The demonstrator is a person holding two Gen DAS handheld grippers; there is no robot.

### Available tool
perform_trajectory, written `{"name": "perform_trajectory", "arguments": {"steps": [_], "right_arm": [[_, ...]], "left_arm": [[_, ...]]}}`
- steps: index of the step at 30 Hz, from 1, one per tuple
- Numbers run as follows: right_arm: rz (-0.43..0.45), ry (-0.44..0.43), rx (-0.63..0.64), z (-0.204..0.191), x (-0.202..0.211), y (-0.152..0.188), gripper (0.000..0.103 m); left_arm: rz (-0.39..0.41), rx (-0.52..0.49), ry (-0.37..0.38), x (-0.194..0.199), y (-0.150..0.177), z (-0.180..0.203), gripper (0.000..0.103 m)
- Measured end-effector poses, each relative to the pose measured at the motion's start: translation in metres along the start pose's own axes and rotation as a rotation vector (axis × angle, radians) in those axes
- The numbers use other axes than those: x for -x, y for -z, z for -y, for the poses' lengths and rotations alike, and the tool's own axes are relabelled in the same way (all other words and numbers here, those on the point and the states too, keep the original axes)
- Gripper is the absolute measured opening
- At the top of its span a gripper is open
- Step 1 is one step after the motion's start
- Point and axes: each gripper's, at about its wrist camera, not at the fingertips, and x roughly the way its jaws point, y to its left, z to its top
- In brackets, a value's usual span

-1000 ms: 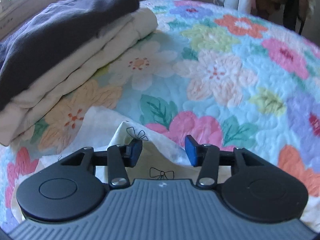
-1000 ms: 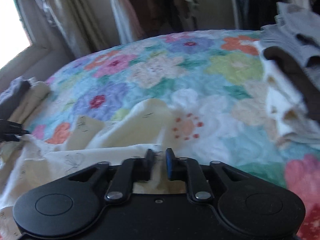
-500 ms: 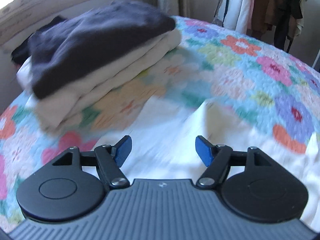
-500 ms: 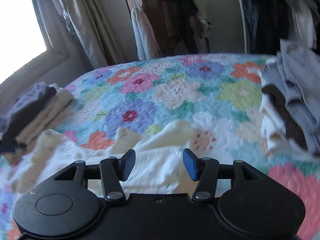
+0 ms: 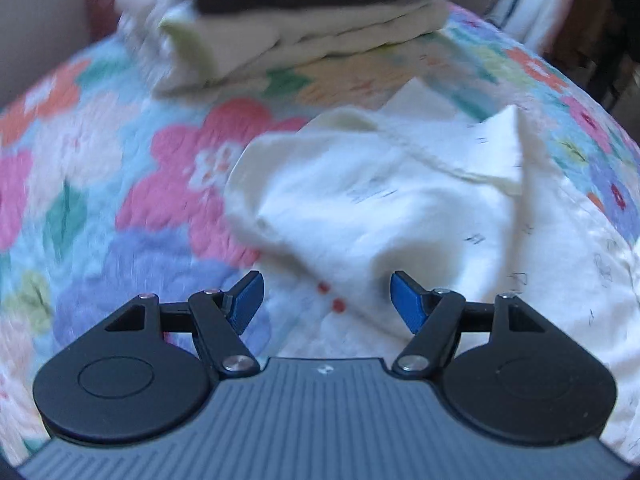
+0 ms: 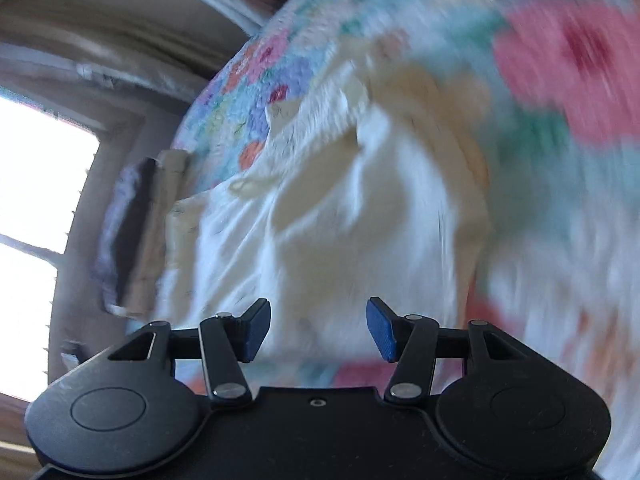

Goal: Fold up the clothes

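Right wrist: hand-held gripper (image 6: 318, 330) rolled, agape.

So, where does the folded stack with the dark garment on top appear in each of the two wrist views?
Left wrist view: the folded stack is at the top centre, blurred, beyond the cream garment.
Right wrist view: the stack is at the left edge, tilted on its side in the picture, beside the window.
Shared landmark: the floral quilt, also, under both.
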Motion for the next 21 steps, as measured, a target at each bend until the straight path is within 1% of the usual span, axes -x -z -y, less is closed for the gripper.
{"name": "perform_trajectory", "arguments": {"steps": [2, 3, 5, 7, 8, 9, 12, 14, 16, 17, 18, 19, 20, 21], "right_arm": [[-0.036, -0.05, -0.061, 0.008, -0.003, 0.021, 0.06], [-0.04, -0.047, -0.083, 0.011, -0.009, 0.03, 0.06], [-0.032, -0.013, -0.122, 0.018, -0.022, 0.042, 0.06], [-0.012, 0.011, -0.164, 0.028, -0.035, 0.049, 0.059], [-0.005, 0.018, -0.179, 0.032, -0.041, 0.051, 0.058], [0.021, 0.027, -0.177, 0.034, -0.044, 0.051, 0.057], [0.142, 0.055, -0.146, 0.035, -0.039, 0.047, 0.056], [0.197, 0.085, -0.1, 0.03, -0.037, 0.041, 0.061], [0.206, 0.096, -0.08, 0.03, -0.044, 0.038, 0.062], [0.205, 0.099, -0.075, 0.031, -0.049, 0.036, 0.062], [0.213, 0.1, -0.057, 0.031, -0.053, 0.036, 0.058], [0.223, 0.106, -0.019, 0.029, -0.058, 0.036, 0.037], [0.231, 0.121, 0.031, 0.024, -0.061, 0.032, 0.019], [0.239, 0.141, 0.086, 0.017, -0.063, 0.027, 0.006]], "left_arm": [[-0.028, 0.119, 0.051, -0.008, 0.003, -0.017, 0.07], [-0.037, 0.188, 0.089, -0.012, 0.005, -0.025, 0.07], [-0.012, 0.304, 0.177, -0.014, 0.009, -0.039, 0.069], [0.02, 0.382, 0.249, -0.014, 0.013, -0.047, 0.069], [0.033, 0.408, 0.273, -0.014, 0.015, -0.05, 0.069], [0.04, 0.419, 0.282, -0.015, 0.017, -0.05, 0.069], [0.05, 0.409, 0.269, -0.018, 0.018, -0.045, 0.069], [0.066, 0.414, 0.263, -0.02, 0.017, -0.043, 0.07], [0.079, 0.442, 0.265, -0.025, 0.014, -0.043, 0.07], [0.084, 0.439, 0.265, -0.027, 0.012, -0.042, 0.068], [0.086, 0.416, 0.263, -0.028, 0.008, -0.039, 0.068], [0.088, 0.393, 0.261, -0.029, 0.004, -0.036, 0.052], [0.085, 0.356, 0.248, -0.03, 0.001, -0.031, 0.02], [0.075, 0.304, 0.221, -0.03, -0.004, -0.024, 0.012]]}}
